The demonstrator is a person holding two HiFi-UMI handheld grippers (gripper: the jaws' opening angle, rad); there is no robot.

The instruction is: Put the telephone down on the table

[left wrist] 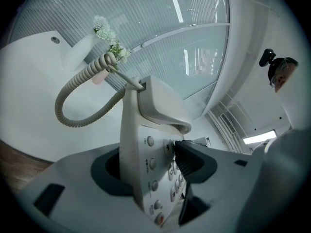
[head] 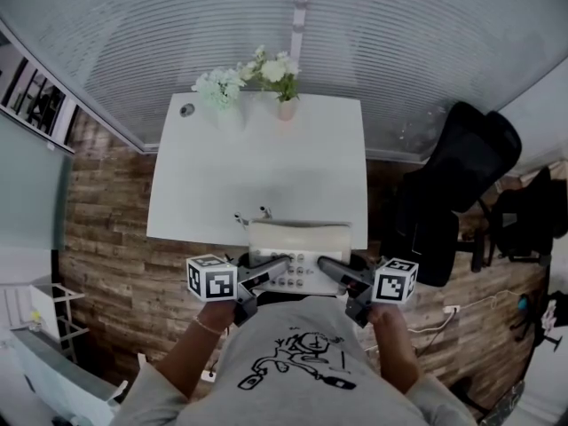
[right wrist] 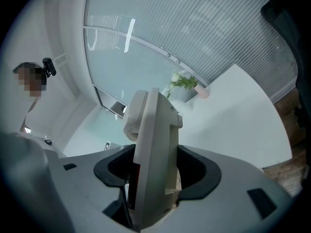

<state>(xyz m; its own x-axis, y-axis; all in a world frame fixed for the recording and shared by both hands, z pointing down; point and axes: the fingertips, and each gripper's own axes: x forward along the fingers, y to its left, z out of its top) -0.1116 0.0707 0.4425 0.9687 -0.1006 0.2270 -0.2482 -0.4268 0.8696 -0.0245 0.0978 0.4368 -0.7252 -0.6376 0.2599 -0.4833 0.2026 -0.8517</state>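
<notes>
A cream desk telephone (head: 296, 254) with its handset on top hangs between my two grippers, just short of the near edge of the white table (head: 257, 171). My left gripper (head: 271, 272) is shut on the phone's left side. In the left gripper view its jaws clamp the keypad body (left wrist: 151, 171), and the coiled cord (left wrist: 80, 93) loops out to the left. My right gripper (head: 330, 272) is shut on the phone's right side. The right gripper view has the phone's edge (right wrist: 153, 164) pinched between both pads.
Two vases of white flowers (head: 220, 87) (head: 279, 74) stand at the table's far edge, with a small round cap (head: 186, 109) at the far left corner. A black office chair (head: 457, 189) is to the right. Wood floor surrounds the table.
</notes>
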